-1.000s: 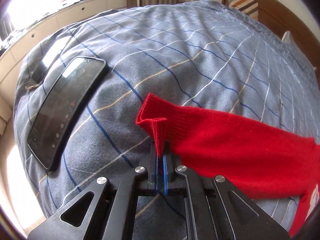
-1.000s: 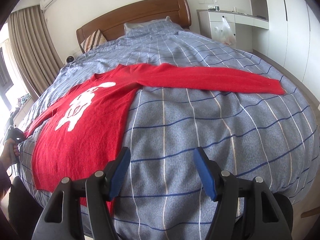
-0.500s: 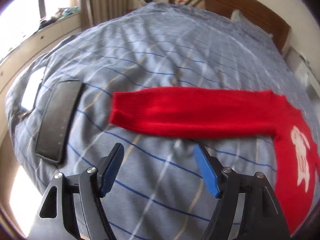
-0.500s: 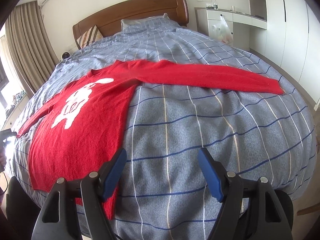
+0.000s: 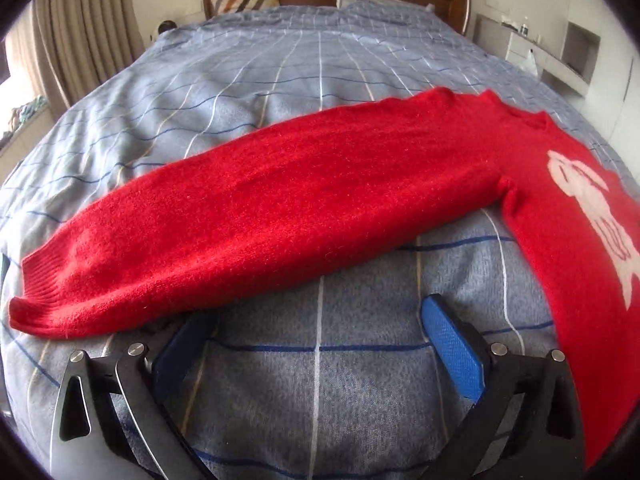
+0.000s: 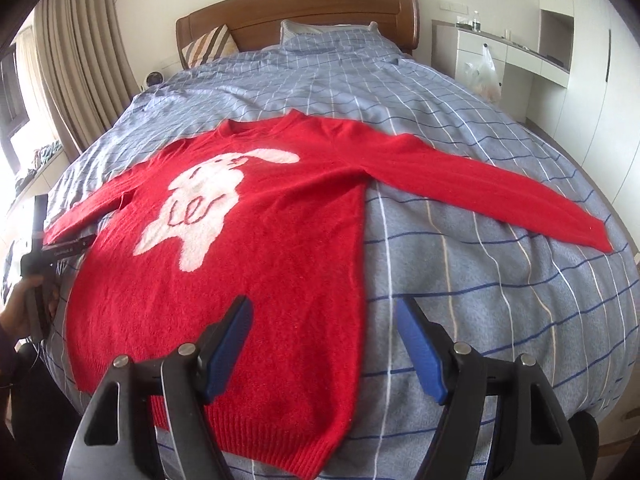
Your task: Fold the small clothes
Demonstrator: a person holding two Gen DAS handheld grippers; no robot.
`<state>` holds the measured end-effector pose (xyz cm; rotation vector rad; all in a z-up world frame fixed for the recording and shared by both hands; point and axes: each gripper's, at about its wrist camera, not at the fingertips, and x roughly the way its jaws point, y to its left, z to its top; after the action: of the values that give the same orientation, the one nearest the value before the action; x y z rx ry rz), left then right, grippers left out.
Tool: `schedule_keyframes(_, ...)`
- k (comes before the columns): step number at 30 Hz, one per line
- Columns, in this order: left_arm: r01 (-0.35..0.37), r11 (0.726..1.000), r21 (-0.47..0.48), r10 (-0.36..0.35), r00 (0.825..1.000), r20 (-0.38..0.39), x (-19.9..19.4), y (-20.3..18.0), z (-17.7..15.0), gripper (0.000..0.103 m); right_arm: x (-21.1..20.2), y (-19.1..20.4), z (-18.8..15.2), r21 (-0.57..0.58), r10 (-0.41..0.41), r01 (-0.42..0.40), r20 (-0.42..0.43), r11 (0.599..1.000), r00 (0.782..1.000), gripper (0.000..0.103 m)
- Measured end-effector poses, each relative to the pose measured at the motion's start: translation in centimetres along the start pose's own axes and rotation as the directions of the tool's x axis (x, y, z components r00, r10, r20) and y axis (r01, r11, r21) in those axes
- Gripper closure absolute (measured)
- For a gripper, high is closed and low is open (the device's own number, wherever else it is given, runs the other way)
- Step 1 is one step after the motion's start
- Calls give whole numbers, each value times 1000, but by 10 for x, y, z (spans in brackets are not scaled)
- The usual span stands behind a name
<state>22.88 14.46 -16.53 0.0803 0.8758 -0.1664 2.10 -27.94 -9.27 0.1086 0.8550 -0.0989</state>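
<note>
Left claw (image 5: 316, 328): jaws opening, nothing between them, sweater sleeve at 12 o'clock. Red sweater (image 6: 256, 248) lies flat on the bed (image 6: 500, 300), sleeves spread. Right claw (image 6: 324, 344): jaws apart, empty, over the sweater's hem.

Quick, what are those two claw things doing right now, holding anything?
Left gripper: jaws opening, nothing between them; the red sweater lies free.
Right gripper: open, holding nothing.

So there's one red sweater (image 6: 280, 248) with two sleeves spread out, on one bed (image 6: 480, 280). Two pillows (image 6: 208, 46) up at the headboard, two grippers (image 6: 324, 344), one plastic bag (image 6: 482, 74).
</note>
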Motion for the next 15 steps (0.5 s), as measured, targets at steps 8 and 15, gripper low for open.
schedule_keyframes(8,-25,1000,-4,25,999,29,-4,-3,-6,0,5,26,-5,-21,-1,0,-43,1000,999,30)
schedule_keyframes(15,-8,1000,-14,9,999,48,-4,0,-9,0,6,43,-8,-52,-17,14,-54,999,998,30)
